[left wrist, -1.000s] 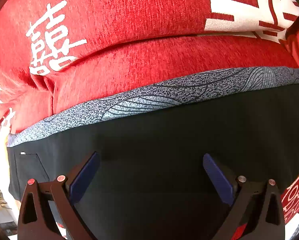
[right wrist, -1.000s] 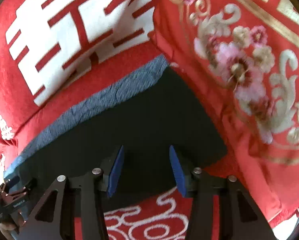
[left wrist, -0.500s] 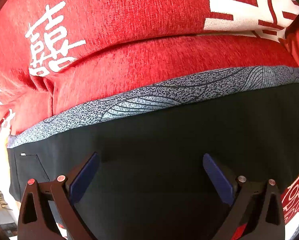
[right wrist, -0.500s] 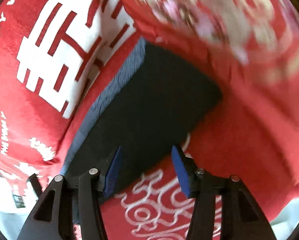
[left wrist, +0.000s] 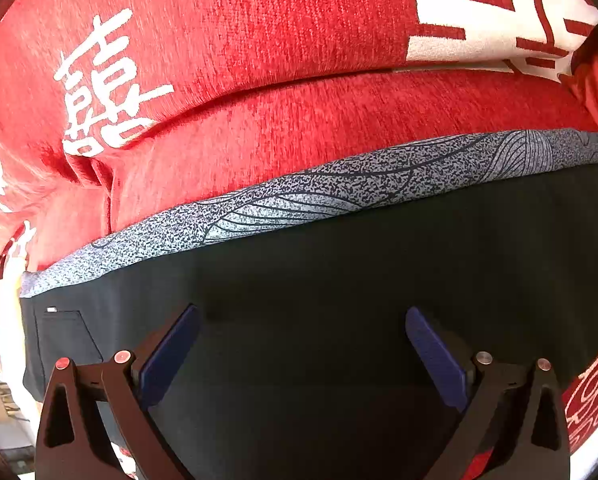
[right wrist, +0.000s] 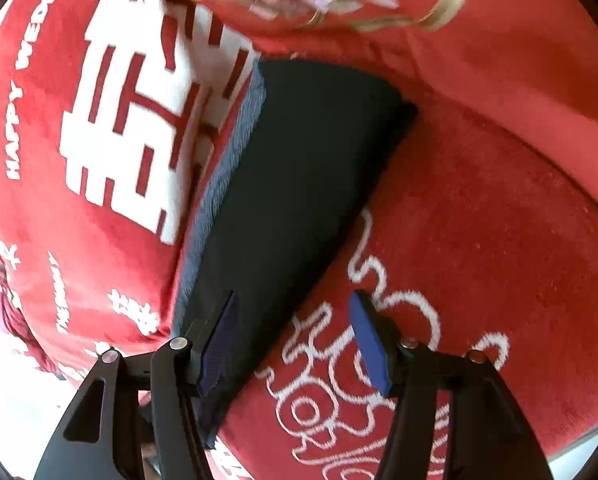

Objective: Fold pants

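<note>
Fingers (left wrist: 171, 356) spread above flat black pants (left wrist: 339, 300).

A red cover (left wrist: 283, 132) with white characters lies beside a red, gold-flowered cushion (right wrist: 479, 40).

Readable writing on the red covers

The red back cushion (right wrist: 99, 128) carries a large white double-happiness character (right wrist: 139, 120), with "HAPPY WEDD…" (right wrist: 19, 92) in white capitals running beside it toward the cushion's left edge, its end cut off at the picture's top. Smaller white lettering lower on the cushion is too blurred to read. In the left wrist view a smaller white double-happiness character (left wrist: 99, 88) stands on the same red fabric.
</note>
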Demonstrator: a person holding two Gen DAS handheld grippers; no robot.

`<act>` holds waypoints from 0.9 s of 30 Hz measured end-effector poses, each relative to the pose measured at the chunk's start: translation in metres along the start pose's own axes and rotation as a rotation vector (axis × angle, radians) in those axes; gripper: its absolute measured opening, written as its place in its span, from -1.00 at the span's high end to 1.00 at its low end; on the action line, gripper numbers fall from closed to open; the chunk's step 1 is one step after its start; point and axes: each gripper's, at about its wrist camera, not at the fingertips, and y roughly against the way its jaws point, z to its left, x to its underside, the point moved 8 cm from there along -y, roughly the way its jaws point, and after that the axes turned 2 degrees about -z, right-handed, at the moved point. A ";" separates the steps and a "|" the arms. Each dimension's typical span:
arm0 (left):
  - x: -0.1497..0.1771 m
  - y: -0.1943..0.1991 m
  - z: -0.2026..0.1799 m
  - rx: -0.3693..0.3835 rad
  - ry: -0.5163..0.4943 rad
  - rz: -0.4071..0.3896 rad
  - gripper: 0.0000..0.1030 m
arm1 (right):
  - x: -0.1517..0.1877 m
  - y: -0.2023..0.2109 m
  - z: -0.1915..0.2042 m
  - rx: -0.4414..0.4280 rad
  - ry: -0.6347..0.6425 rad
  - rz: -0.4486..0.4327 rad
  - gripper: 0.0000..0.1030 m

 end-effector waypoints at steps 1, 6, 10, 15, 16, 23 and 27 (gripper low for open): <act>0.000 0.000 0.000 -0.001 0.001 0.001 -1.00 | -0.002 0.000 0.000 -0.009 -0.005 -0.008 -0.19; 0.000 0.000 0.000 -0.002 0.001 -0.004 -1.00 | -0.018 -0.009 0.003 -0.079 -0.001 -0.075 -0.20; 0.000 0.002 -0.002 -0.020 -0.014 -0.012 -1.00 | -0.037 -0.024 0.012 -0.112 0.002 -0.111 -0.21; -0.006 0.018 -0.015 -0.008 -0.047 0.009 -0.45 | -0.047 -0.038 0.012 -0.130 -0.059 -0.050 0.71; -0.007 0.026 -0.024 0.039 -0.046 0.016 -0.44 | -0.048 -0.037 0.012 -0.147 -0.063 -0.036 0.72; -0.027 0.049 -0.101 0.184 -0.107 -0.064 -0.45 | -0.039 -0.012 0.062 -0.204 0.100 -0.041 0.72; -0.016 0.029 -0.123 0.197 -0.108 -0.047 -0.49 | -0.028 -0.007 0.089 -0.182 0.218 -0.027 0.72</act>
